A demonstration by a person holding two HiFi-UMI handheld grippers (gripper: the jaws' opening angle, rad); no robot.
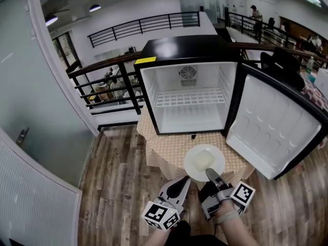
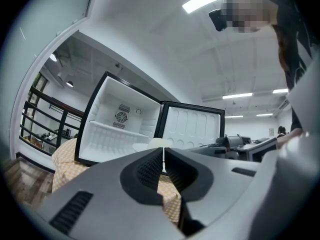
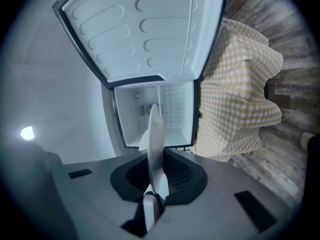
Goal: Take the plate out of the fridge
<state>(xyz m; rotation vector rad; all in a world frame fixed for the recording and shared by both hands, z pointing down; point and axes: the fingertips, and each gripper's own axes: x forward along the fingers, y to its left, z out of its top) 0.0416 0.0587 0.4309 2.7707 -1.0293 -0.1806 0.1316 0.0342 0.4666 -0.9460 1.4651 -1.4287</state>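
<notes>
Gripping the plate by its near rim with the right tongs, pads pressed on the edge from both sides. Seen edge-on in the right gripper view, as a thin white blade running straight out between the jaws toward the fridge. Out of the fridge already, held level in front of the open cabinet, over the bench with its yellow-and-white checked cover, near the front edge. Hard to say from above whether clear of the cover or just brushing it. Carrying a pale block at its centre. Beside it on the left, the left tongs, jaws closed together on nothing, tip close to the plate's near-left rim and aimed the same way. In the left gripper view, only a hairline slit between the dark ribbed pads, with the plate and the fridge beyond them. Behind, a black case with a white interior, a wire shelf across the middle and a round fan grille on the back wall. Door swung wide to the right, moulded white lining facing out. Below and around the bench, wood floor. Off to the left behind the fridge, a dark railing.
</notes>
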